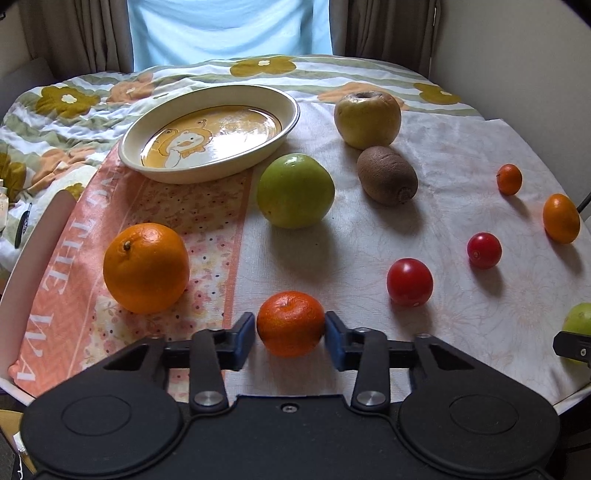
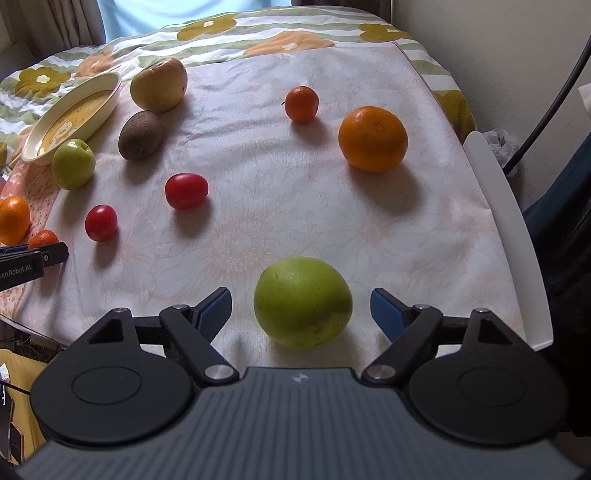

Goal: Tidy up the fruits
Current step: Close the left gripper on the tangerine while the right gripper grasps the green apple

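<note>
Soft window backlight — near-side shadows, plate [image 1: 207, 162] glare, fisheye-bent edges.

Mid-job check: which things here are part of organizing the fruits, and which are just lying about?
Job: mandarin between left gripper fingers; green fruit at open right gripper; dish; kiwi; tomatoes.
Bystanders: floral blanket; curtain.

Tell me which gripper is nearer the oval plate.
Left. The left gripper, closed around a small mandarin, faces the oval plate ahead; the right gripper sits farther right, astride a green fruit.
</note>
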### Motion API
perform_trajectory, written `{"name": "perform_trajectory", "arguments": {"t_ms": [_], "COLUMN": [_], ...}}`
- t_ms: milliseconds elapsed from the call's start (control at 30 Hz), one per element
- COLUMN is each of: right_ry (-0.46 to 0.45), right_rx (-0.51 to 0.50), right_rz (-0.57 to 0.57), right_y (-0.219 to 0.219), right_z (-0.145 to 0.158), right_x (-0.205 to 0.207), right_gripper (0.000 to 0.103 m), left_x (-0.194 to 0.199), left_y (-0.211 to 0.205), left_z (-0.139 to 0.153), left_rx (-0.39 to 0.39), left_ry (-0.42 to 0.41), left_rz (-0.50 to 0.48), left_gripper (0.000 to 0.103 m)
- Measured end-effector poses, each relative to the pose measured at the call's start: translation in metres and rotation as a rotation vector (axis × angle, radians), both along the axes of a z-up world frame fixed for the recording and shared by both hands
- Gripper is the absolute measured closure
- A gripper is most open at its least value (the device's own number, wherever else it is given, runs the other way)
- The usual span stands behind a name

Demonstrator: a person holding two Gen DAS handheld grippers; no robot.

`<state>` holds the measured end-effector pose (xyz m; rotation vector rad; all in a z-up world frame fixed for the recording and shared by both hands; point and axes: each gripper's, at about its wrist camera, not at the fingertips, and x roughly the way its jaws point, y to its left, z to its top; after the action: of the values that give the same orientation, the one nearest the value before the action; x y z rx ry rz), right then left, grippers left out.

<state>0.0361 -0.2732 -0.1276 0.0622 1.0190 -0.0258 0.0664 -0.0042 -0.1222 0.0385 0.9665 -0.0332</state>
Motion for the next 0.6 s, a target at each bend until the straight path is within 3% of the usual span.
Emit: {"name": "perform_trajectory", "arguments": {"t_ms": [367, 400, 433, 600], "right_ry": [-0.001, -0.002, 0.0, -0.013], "right_rx": [0.013, 0.014, 0.018, 0.026], "right_rz": [0.017, 0.024, 0.035, 0.063], "right_y": [-0.006, -0.006, -0.006, -0.005], "right_z": [-0.002, -0.003, -0.003, 0.001], "right_x": [0.001, 0.001, 0.001, -0.001], "right_gripper": [0.018, 0.029, 0.033, 0.034], "left_x": [-0.011, -0.012, -0.013, -0.02], "left_y": [-0.006, -0.006, -0.007, -0.011], "left_z": [0.001, 0.002, 0.003, 0.014], "left_rx": [0.008, 0.007, 0.005, 0.002], "left_ry": [-0.006, -0.007, -0.009, -0.039], "left_rz": [0.001, 0.002, 0.003, 0.001], "left_gripper": [0.062, 0.062, 0.062, 0.062]}}
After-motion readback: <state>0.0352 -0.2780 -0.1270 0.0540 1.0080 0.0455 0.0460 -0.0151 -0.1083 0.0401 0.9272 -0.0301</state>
